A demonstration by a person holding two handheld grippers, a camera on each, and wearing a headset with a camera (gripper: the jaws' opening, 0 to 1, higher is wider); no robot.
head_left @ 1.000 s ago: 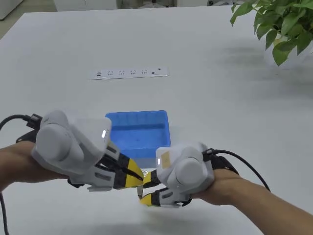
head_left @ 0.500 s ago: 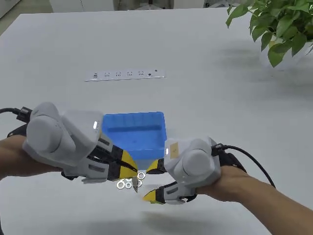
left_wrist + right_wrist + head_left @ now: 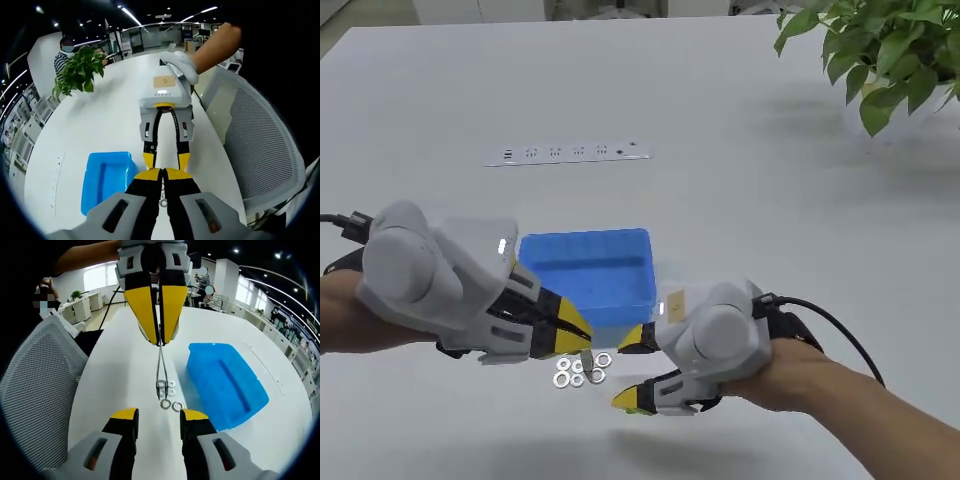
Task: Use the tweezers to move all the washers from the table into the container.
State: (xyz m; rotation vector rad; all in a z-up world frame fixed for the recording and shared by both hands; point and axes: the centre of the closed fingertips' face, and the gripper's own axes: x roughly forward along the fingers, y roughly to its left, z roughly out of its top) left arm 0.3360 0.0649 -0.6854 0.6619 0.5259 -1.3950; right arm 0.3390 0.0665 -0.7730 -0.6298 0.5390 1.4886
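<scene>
L gripper (image 3: pixel 582 338) pulled away from R gripper (image 3: pixel 156 415), clenching metal tweezers (image 3: pixel 161 365); R fingers (image 3: pixel 124 416) released; washers (image 3: pixel 165 403) silver rings.

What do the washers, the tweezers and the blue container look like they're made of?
The washers look like bare metal: silvery, glinting. The tweezers look metal too, thin and shiny grey. The container is probably moulded plastic: uniform matte blue.
</scene>
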